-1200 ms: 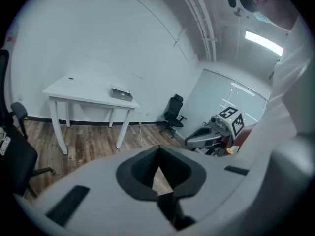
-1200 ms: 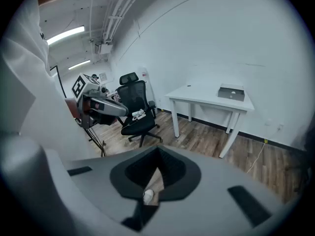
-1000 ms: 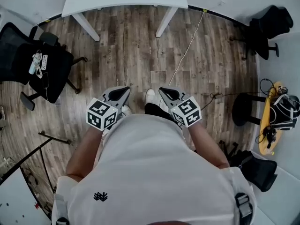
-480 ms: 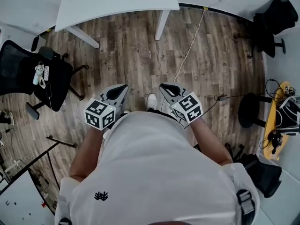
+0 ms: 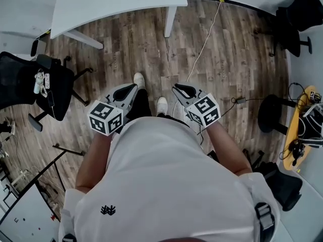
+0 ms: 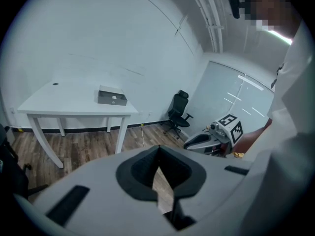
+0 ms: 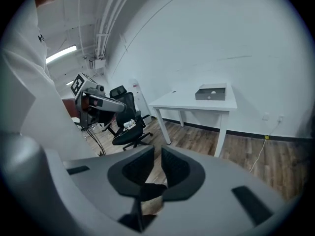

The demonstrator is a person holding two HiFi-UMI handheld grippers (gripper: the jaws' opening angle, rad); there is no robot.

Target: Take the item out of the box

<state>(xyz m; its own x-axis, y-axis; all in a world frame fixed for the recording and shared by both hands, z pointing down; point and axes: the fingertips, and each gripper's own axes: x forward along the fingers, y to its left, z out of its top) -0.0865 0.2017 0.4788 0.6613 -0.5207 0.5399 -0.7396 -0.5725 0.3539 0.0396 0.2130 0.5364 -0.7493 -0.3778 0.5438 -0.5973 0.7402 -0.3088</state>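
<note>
- The left gripper [image 5: 132, 87] is held before the person's body, its fingers [image 6: 140, 170] pressed together with nothing between them.
- The right gripper [image 5: 177, 88] is held beside it, its fingers [image 7: 181, 168] parted by a narrow slit, empty.
- The shallow grey rectangular box [image 6: 112, 97] is seen well ahead of both pairs of fingers, on the white worktop [image 6: 69, 105].
- Its contents cannot be made out.

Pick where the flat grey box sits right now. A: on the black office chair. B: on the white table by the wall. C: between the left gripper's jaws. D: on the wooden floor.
B: the flat grey box lies on top of the white table.
</note>
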